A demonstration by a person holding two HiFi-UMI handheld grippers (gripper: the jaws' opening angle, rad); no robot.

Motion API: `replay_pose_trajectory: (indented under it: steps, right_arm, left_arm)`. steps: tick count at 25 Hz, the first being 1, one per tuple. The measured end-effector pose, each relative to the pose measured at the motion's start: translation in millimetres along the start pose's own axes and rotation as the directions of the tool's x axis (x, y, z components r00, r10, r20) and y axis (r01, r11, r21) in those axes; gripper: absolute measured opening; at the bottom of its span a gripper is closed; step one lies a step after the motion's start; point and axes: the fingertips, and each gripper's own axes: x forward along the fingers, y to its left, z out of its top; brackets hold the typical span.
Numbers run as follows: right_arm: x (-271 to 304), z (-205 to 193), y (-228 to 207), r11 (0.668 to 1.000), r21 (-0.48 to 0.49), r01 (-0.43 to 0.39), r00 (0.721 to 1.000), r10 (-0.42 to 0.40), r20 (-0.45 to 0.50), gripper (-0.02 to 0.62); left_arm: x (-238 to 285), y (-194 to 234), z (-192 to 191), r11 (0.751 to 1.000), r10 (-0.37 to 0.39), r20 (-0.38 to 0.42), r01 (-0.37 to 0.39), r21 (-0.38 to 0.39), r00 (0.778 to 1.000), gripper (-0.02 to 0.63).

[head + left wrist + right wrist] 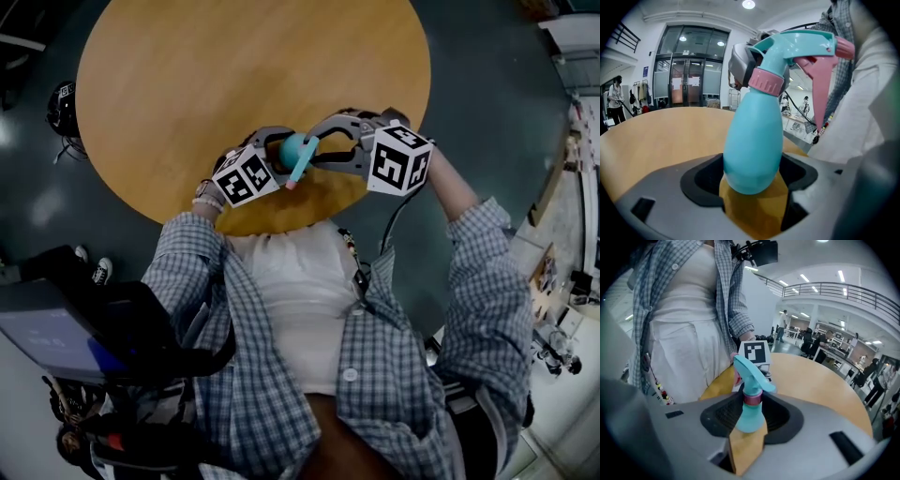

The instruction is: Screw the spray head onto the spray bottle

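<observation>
Above the round wooden table (234, 66), the left gripper (751, 180) clamps the teal plastic spray bottle (752, 140) by its belly. The right gripper (749, 420) sits half-open around the teal spray head (801, 44) at its ribbed pink collar (766, 80). Best to pinch squarely, then twist without tilting.

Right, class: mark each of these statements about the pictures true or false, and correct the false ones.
1. The spray head sits on the spray bottle. True.
2. The left gripper is empty. False: it is shut on the spray bottle's body.
3. The table is round and wooden. True.
4. The collar under the spray head is green. False: it is pink.
5. The spray bottle stands between the right gripper's jaws. True.
</observation>
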Motion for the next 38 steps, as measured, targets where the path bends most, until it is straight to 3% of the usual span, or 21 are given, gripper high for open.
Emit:
replay_pose_trajectory:
  steps: [3,7,11,15,22,24,26,28,29,32,34,38]
  right_arm:
    - [2.7,1.1,-4.8,0.992,0.109,0.07,0.991,-0.081,0.104,0.121]
    - [4.9,6.3,-5.3,0.958,0.251,0.142,0.958,-0.196,0.209,0.12]
    - [5.4,5.6,-7.3,0.895,0.388,0.219,0.901,-0.338,0.271,0.12]
    - [-2.1,-0.2,-6.8,0.779,0.538,0.321,0.818,-0.514,0.258,0.12]
    - [-13.6,-13.4,-5.1,0.495,0.731,0.469,0.633,-0.766,0.112,0.095]
    - [-14.1,-17.7,-2.3,0.445,0.756,0.48,0.607,-0.791,0.08,0.091]
    - [-12.9,-22.1,-0.1,0.427,0.767,0.48,0.613,-0.788,0.055,0.089]
    - [-12.9,-25.7,1.5,0.465,0.73,0.5,0.649,-0.76,0.039,0.094]
    - [-12.7,-26.2,2.1,0.514,0.683,0.519,0.68,-0.732,0.033,0.104]
    - [-11.2,-21.5,0.8,0.701,0.479,0.528,0.793,-0.609,0.016,0.149]
    - [-14.7,-17.4,-3.0,0.791,0.362,0.493,0.848,-0.531,0.004,0.17]
    - [-18.0,-8.2,-6.4,0.923,0.175,0.343,0.938,-0.345,-0.022,0.179]
  left_arm:
    - [-5.8,2.4,-3.5,1.0,0.01,0.004,-0.01,-0.008,1.0,0.364]
    - [-10.4,3.6,-8.1,1.0,0.014,-0.017,-0.014,-0.022,1.0,0.364]
    - [-12.0,4.1,-6.6,0.999,0.026,-0.003,-0.027,-0.027,1.0,0.364]
    - [-10.6,6.1,-0.1,0.996,0.068,0.014,-0.068,-0.052,0.998,0.364]
    - [-5.6,10.6,9.7,0.97,0.201,0.057,-0.191,-0.149,0.978,0.364]
    - [-3.8,12.0,10.7,0.966,0.22,0.054,-0.21,-0.148,0.974,0.364]
    - [-2.8,12.7,10.6,0.967,0.221,0.053,-0.211,-0.145,0.974,0.364]
    - [-1.5,11.9,10.1,0.971,0.204,0.053,-0.196,-0.136,0.977,0.364]
    - [-1.3,11.3,9.7,0.975,0.19,0.052,-0.183,-0.127,0.98,0.364]
    - [-2.7,9.5,8.4,0.987,0.134,0.046,-0.129,-0.092,0.99,0.364]
    - [-3.4,7.8,8.0,0.994,0.087,0.04,-0.084,-0.072,0.995,0.364]
    - [-5.4,5.3,6.9,1.0,0.007,0.016,-0.007,-0.023,1.0,0.364]
